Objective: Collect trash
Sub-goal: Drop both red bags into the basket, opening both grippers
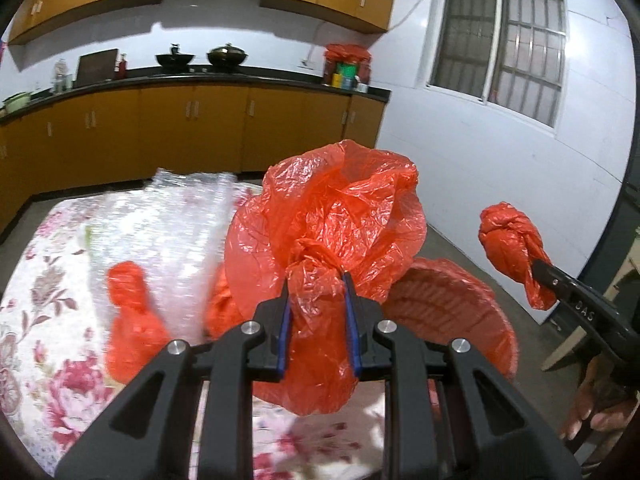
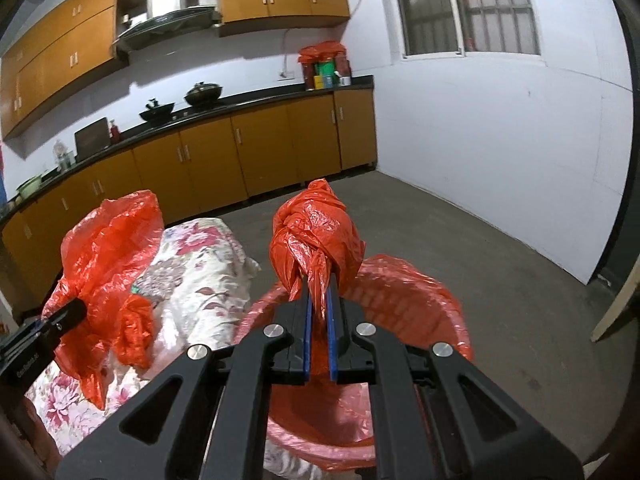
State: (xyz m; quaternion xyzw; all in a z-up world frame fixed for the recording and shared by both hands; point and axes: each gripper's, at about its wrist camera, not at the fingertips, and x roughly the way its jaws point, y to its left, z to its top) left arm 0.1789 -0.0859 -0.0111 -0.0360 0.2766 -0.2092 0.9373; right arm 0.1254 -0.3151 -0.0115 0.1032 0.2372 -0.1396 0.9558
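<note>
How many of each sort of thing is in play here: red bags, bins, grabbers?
Red plastic bags held: 2, the loose bag and the knotted bag
Red-lined bins: 1, the bin
Grippers: 2, the left gripper and the right gripper
Total: 5

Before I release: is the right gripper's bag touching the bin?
Apart. The left wrist view shows the bag in the right gripper hanging clear of the bin.

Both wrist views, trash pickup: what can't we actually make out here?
- Contents of the knotted red bag in the right gripper: opaque plastic, both views.
- Bottom of the red-lined bin: right wrist view, covered by the gripper body.
- Clear bubble wrap on the floral table: left wrist view, motion-blurred.
- Loose red bag in the left gripper: hides what is behind it.
- Countertop containers: too small to read.
</note>
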